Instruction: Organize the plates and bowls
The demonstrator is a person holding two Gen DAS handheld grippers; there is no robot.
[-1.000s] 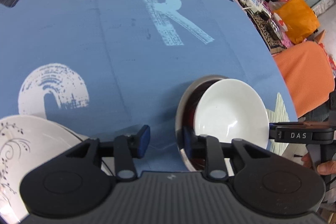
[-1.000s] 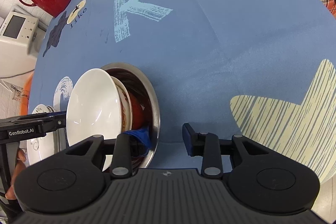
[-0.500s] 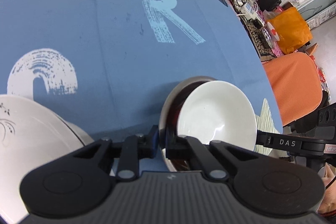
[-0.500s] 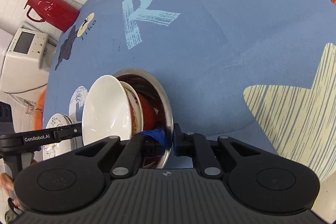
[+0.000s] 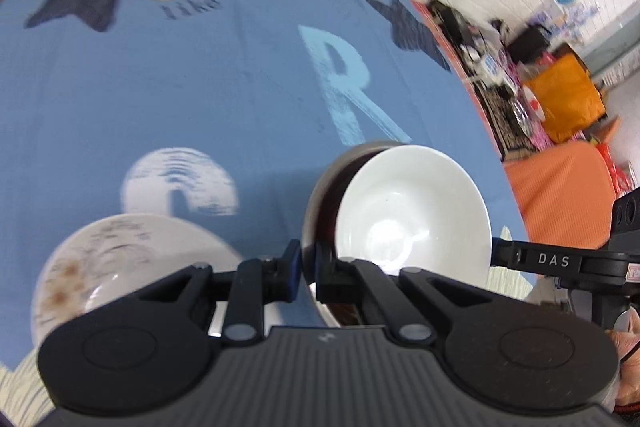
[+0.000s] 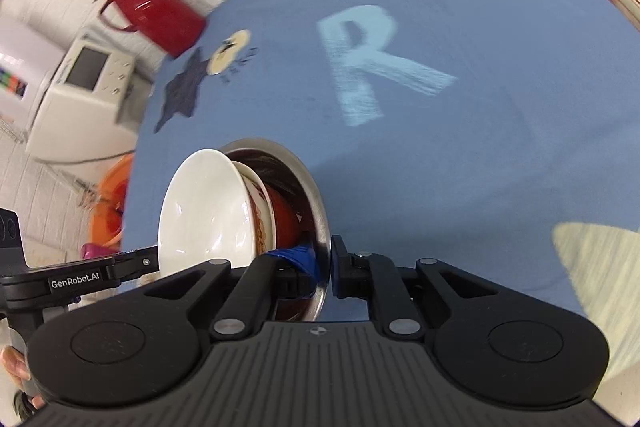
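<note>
Matte black left gripper and right gripper: ribbed housings, silver pivot screws, blue-padded fingers; white "DAS" and "GenRobot.AI" lettering.

A stack of bowls is sitting nested inside a metal basin, tilted on the counter. The left tool and the right tool are clamping opposite sides of the basin's rim. A plate is lying to the basin's left, with a jug standing at the counter's far edge.
</note>
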